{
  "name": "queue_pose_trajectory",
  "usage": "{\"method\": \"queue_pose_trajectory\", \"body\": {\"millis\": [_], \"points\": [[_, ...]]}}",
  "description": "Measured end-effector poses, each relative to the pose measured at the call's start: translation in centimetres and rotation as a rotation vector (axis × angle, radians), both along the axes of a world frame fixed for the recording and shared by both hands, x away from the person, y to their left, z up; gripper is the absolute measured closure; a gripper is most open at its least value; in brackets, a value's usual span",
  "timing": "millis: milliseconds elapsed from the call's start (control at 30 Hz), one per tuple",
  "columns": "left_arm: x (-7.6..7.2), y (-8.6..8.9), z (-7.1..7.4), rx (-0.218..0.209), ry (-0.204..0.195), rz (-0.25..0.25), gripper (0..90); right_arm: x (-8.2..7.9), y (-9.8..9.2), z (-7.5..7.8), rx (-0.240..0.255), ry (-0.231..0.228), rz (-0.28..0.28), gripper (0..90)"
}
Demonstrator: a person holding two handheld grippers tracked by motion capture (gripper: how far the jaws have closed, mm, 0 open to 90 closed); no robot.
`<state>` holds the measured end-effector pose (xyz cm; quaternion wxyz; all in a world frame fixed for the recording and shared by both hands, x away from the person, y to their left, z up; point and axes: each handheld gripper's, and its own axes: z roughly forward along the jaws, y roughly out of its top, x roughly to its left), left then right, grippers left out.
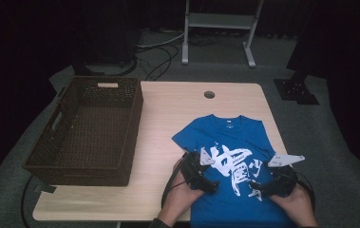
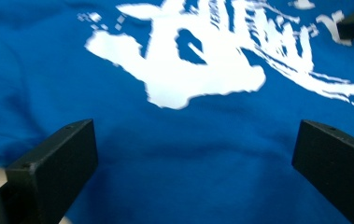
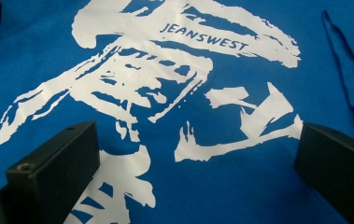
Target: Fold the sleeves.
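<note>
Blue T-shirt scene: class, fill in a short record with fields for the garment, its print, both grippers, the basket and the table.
Garment: blue T-shirt, spread flat, collar away from the person
Print: white brush lettering reading JEANSWEST
Left gripper: open, over the shirt's front
Right gripper: open, over the print
Basket: dark wicker basket, left of the shirt, nothing in it
Table: pale wooden table, round hole near far edge

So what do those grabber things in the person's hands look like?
Both are black. The left gripper and right gripper each carry a pale grey three-cornered plate on top and trail a black cable. Their jaws are chunky black blocks with small holes.
</note>
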<state>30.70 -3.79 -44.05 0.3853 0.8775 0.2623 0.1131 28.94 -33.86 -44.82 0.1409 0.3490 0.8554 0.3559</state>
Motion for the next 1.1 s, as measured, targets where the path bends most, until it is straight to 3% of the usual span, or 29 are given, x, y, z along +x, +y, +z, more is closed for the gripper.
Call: {"method": "queue_pose_trajectory", "body": {"millis": [133,267,500,833,1100], "points": [[0.8,0.6,0.5,-0.008,-0.012,0.004,0.0,0.0,0.0,0.0,0.001,0.001,-0.001,0.0],[1.3,1.0,0.8,-0.043,0.0,0.004,0.0,0.0,0.0,0.0,0.001,0.002,-0.002,0.0],[2.4,1.5,2.3,-0.066,-0.014,-0.01,0.0,0.0,0.0,0.0,0.002,0.003,-0.001,0.0],[4.2,2.6,3.4,-0.044,-0.049,0.017,0.0,0.0,0.0,0.0,0.002,0.003,-0.001,0.0],[5.6,3.5,4.0,-0.026,-0.05,0.044,0.0,0.0,0.0,0.0,0.005,0.004,-0.003,0.0]]}}
